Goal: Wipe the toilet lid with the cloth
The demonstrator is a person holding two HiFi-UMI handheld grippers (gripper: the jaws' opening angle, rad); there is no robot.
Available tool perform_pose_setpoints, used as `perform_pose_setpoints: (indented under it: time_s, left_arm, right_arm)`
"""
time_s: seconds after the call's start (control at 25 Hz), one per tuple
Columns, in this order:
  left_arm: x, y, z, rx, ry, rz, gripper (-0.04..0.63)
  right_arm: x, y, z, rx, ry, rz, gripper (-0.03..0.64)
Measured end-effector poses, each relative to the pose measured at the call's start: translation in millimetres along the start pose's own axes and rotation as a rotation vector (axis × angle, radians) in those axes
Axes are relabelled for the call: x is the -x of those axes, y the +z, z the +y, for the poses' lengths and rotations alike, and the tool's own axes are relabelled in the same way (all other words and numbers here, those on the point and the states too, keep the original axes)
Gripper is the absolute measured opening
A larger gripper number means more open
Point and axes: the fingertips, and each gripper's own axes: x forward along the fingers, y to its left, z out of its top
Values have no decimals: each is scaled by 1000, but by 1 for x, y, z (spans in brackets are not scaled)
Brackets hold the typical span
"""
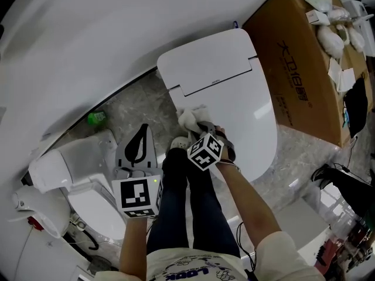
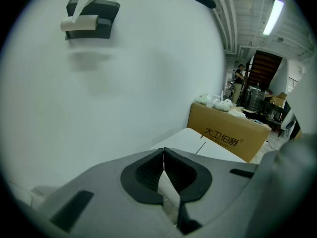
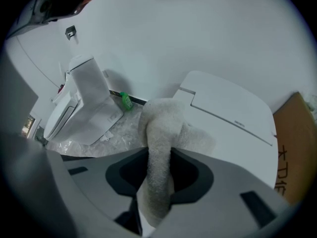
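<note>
Legs [image 1: 186,209] in dark trousers are seen nearest, straight below the camera, with both forearms stretched forward. Out on the left, the left gripper [image 2: 163,152] is held over the grey floor [image 1: 135,107], its jaws pressed together at the tips with nothing caught between them. And the right gripper [image 3: 159,155] is clamped on the cloth [image 1: 190,118]: a pale, fluffy strip is pinched between the jaws. Its bunched end is laid on the closed toilet lid [image 1: 234,92], at the lid's left edge, just below the rear panel. A second toilet [image 1: 88,168] is seen to the left, well apart. Beyond it, a green bottle [image 1: 96,118] is lying by the wall [image 1: 88,34]. Farther right, a cardboard box [image 1: 304,51] is set close beside the lid, with pale items piled on top.
</note>
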Motion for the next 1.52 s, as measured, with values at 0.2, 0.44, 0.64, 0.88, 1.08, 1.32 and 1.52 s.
perform_pose_setpoints:
  time_s: [0.2,0.44,0.64,0.88,1.08,1.32,1.52]
  left_arm:
    - [-5,4,-12,-11,-23,-1,9]
    - [-12,10,-29,-31,-53,-2,9]
    - [-17,13,-37,-48,-71,1,9]
    - [-25,16,-48,-67,-88,8,9]
    - [-32,18,-56,-81,-104,13,9]
    - [-38,20,-67,-98,-123,17,9]
    - [-40,19,-77,-106,-135,22,9]
  right_arm:
    - [9,-26,-12,-12,-2,13,112]
    - [23,-59,-38,-54,-29,26,115]
    - [33,-81,-60,-89,-53,30,117]
    - [44,-111,-91,-102,-78,45,117]
    - [53,-132,-117,-124,-96,57,118]
    - [64,-157,-146,-137,-133,83,118]
    - [75,-184,-173,-211,-179,98,117]
